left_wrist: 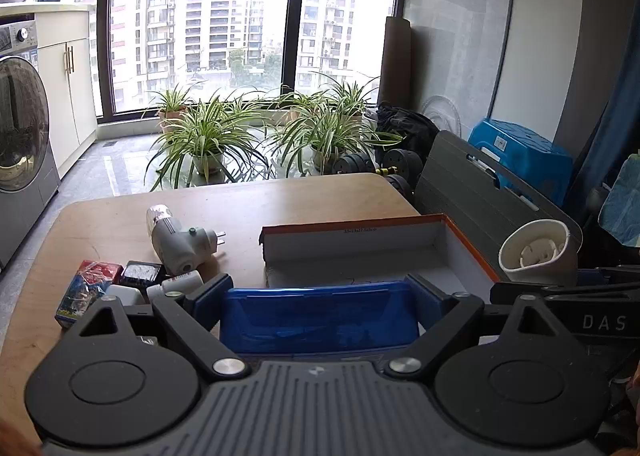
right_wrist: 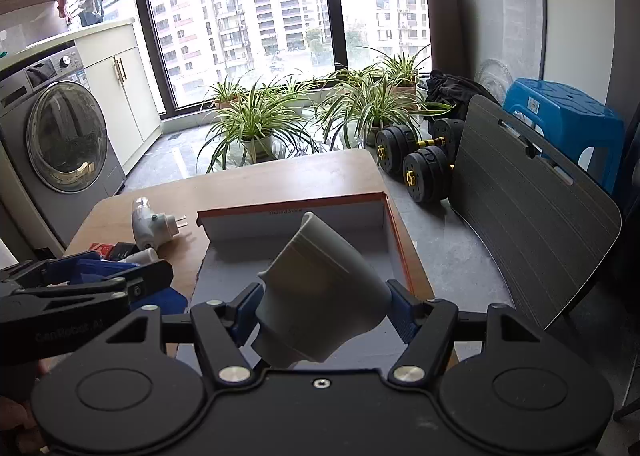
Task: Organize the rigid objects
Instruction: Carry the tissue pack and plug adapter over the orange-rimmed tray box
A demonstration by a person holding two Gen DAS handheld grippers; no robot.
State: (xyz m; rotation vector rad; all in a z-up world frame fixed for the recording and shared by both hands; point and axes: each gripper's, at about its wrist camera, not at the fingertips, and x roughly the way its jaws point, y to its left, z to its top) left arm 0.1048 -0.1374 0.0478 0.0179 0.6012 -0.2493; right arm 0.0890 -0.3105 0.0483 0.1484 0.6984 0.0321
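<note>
My left gripper point(left_wrist: 320, 292) is shut on a blue translucent plastic box point(left_wrist: 320, 316), held above the near edge of the open orange-edged cardboard box point(left_wrist: 468, 244). My right gripper point(right_wrist: 324, 304) is shut on a white cup point(right_wrist: 320, 288), tilted on its side, above the same cardboard box point(right_wrist: 394, 232). The cup also shows in the left wrist view point(left_wrist: 538, 252) at the right. A white plug-in device point(left_wrist: 180, 244) lies on the wooden table point(left_wrist: 280, 200), to the left of the box. Small items point(left_wrist: 96, 280) lie in a cluster at the near left.
A washing machine point(right_wrist: 60, 136) stands at the left. Potted plants point(right_wrist: 256, 124) line the window. Dumbbells point(right_wrist: 416, 164), a grey chair point(right_wrist: 528, 216) and a blue stool point(right_wrist: 560, 116) stand to the right of the table.
</note>
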